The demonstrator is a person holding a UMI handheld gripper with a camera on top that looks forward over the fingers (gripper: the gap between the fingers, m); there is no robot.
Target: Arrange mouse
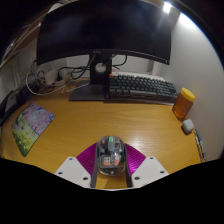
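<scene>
Claw (110, 165) pinches the mouse (110, 152) over the desk (90, 120).

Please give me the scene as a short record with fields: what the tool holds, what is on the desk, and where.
tool: closed on the mouse, both purple pads pressing it
held thing: translucent grey computer mouse
surface: wooden desk
behind mouse: black keyboard and dark monitor
left of tool: colourful rectangular mat
right of tool: orange container, small white object
</scene>
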